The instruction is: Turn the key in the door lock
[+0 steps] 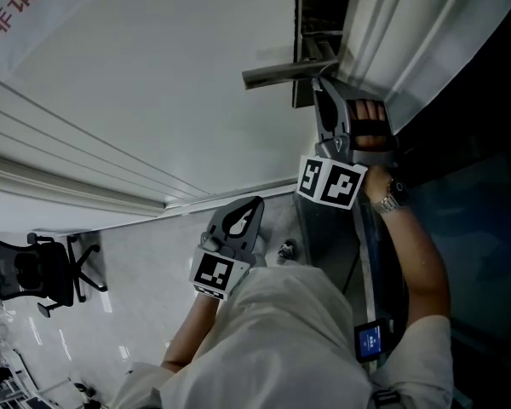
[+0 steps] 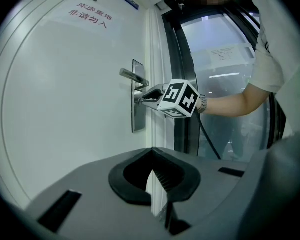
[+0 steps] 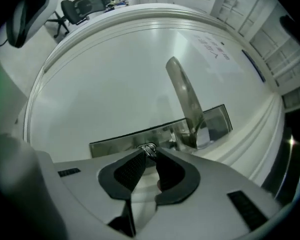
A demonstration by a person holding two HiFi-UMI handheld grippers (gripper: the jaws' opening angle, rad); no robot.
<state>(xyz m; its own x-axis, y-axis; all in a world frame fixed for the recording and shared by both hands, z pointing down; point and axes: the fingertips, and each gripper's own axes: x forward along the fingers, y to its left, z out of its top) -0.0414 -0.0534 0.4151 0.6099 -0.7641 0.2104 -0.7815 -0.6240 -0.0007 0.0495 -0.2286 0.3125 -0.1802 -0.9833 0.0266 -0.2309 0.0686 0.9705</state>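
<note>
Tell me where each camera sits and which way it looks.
Head view: on the person's head, looking steeply down the door; left gripper, right gripper and right forearm show.
Left gripper view: rides the left gripper, facing the door; its shut jaws and the right forearm show.
Right gripper view: rides the right gripper, close to the lock plate; its jaws pinch the key.
All three share the door handle.

Surface finishes at the door lock

Door (image 3: pixel 115 84): smooth painted panel, low sheen. Lock plate (image 3: pixel 115 143) and handle (image 3: pixel 182 94): bare metal, satin to brushed. Key (image 3: pixel 149 148): bright metal. Right gripper (image 3: pixel 149 154) and left gripper (image 2: pixel 151 151): matt grey plastic shells. Pads (image 3: pixel 126 171): black, finely ribbed. Floor (image 1: pixel 145 267): glossy, reflective.
</note>
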